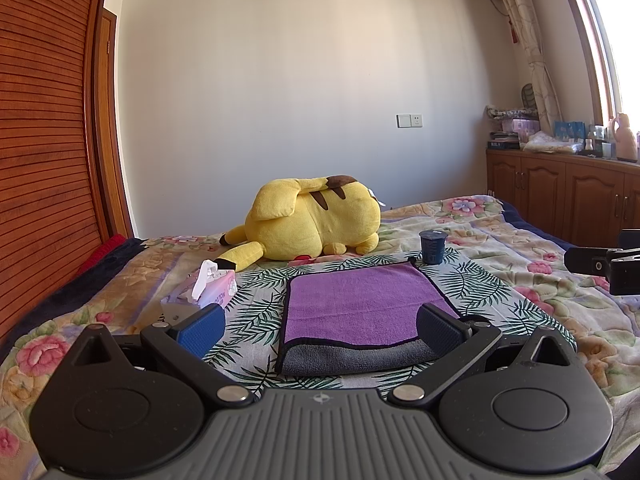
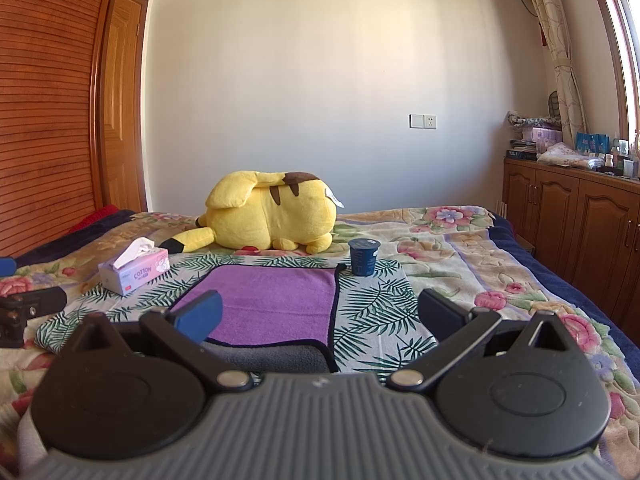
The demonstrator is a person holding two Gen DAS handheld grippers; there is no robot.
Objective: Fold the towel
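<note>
A purple towel (image 1: 360, 304) with a black hem lies flat on a leaf-print cloth (image 1: 256, 304) on the bed. Its near edge is turned over and shows the grey underside (image 1: 352, 354). My left gripper (image 1: 320, 332) is open and empty, held just before the towel's near edge. In the right wrist view the towel (image 2: 272, 300) lies ahead and left. My right gripper (image 2: 320, 316) is open and empty, over the towel's near right corner. Part of the right gripper shows at the right edge of the left wrist view (image 1: 604, 264).
A yellow plush toy (image 1: 316, 220) lies behind the towel. A dark blue cup (image 1: 433, 246) stands at the towel's far right corner. A tissue box (image 1: 204, 292) sits left of the towel. Wooden cabinets (image 1: 560, 196) stand to the right, a slatted wooden wardrobe (image 1: 40, 160) to the left.
</note>
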